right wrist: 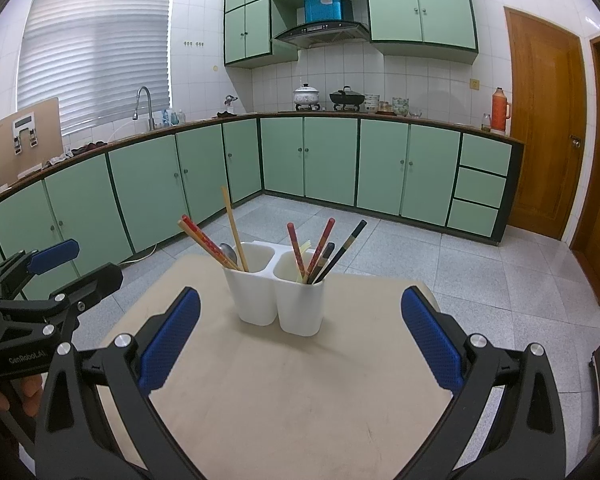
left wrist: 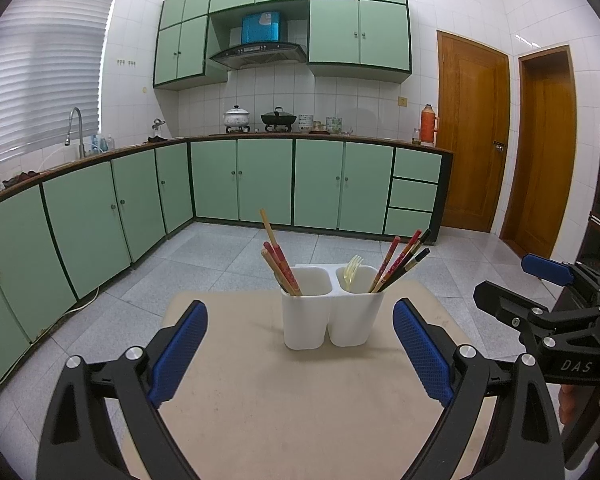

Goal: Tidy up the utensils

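Note:
A white two-compartment utensil holder (left wrist: 332, 312) (right wrist: 280, 300) stands on a small beige table (left wrist: 300, 400) (right wrist: 300, 400). Its left compartment holds red and wooden chopsticks (left wrist: 278, 264) (right wrist: 212, 244) and a metal spoon (right wrist: 230, 254). Its right compartment holds red and black chopsticks (left wrist: 402, 264) (right wrist: 332, 250) and a yellow plastic fork (left wrist: 352, 270) (right wrist: 303, 249). My left gripper (left wrist: 300, 354) is open and empty, short of the holder. My right gripper (right wrist: 300, 340) is open and empty, short of the holder. Each gripper shows at the side of the other's view (left wrist: 540, 284) (right wrist: 64, 264).
Green kitchen cabinets (left wrist: 260, 184) run along the back and left walls. A sink tap (left wrist: 74, 128), pots on a stove (right wrist: 328, 98) and an orange thermos (right wrist: 500, 110) are on the counter. Wooden doors (left wrist: 472, 128) are at the right. Tiled floor surrounds the table.

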`<act>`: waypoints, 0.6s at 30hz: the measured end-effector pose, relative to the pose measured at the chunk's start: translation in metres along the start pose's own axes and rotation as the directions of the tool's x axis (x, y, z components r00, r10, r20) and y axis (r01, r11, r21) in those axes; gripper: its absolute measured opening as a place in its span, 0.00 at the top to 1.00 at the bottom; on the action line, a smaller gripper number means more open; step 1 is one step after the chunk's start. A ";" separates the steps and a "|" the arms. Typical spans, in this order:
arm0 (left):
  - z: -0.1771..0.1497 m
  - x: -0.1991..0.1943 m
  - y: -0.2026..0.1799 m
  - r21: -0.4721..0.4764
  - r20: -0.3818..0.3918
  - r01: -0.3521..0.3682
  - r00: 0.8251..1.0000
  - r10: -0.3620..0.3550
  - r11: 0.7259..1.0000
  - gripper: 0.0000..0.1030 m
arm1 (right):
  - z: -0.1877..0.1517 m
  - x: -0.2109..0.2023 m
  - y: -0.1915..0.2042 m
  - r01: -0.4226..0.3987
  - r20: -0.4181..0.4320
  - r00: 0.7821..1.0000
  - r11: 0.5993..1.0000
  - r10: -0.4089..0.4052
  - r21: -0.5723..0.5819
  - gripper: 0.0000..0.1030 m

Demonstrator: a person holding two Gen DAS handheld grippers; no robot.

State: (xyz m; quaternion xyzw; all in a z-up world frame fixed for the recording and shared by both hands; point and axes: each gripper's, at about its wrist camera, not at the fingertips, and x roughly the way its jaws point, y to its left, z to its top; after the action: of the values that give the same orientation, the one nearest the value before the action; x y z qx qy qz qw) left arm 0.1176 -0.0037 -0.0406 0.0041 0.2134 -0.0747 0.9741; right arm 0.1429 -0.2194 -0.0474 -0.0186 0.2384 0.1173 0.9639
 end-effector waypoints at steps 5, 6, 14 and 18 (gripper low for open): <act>-0.002 0.002 0.001 -0.005 -0.003 0.002 1.000 -0.002 1.000 0.11 | -0.002 0.001 0.001 0.001 -0.001 1.000 1.000 -0.001 0.000 0.05; -0.003 0.003 0.001 -0.007 -0.003 0.003 1.000 -0.003 1.000 0.11 | -0.003 0.001 0.001 0.001 -0.001 1.000 1.000 -0.001 0.000 0.05; -0.004 0.003 0.003 -0.007 -0.004 0.002 1.000 -0.002 1.000 0.11 | -0.004 0.001 0.001 0.003 -0.002 1.000 1.000 -0.003 0.000 0.05; -0.004 0.002 0.003 -0.008 -0.005 0.003 1.000 -0.003 1.000 0.11 | -0.004 0.001 0.001 0.003 -0.002 1.000 1.000 -0.003 -0.001 0.05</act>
State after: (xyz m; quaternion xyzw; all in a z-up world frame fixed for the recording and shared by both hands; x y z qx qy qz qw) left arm 0.1183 -0.0006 -0.0456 -0.0001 0.2159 -0.0750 0.9735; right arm 0.1419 -0.2185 -0.0513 -0.0193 0.2394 0.1161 0.9638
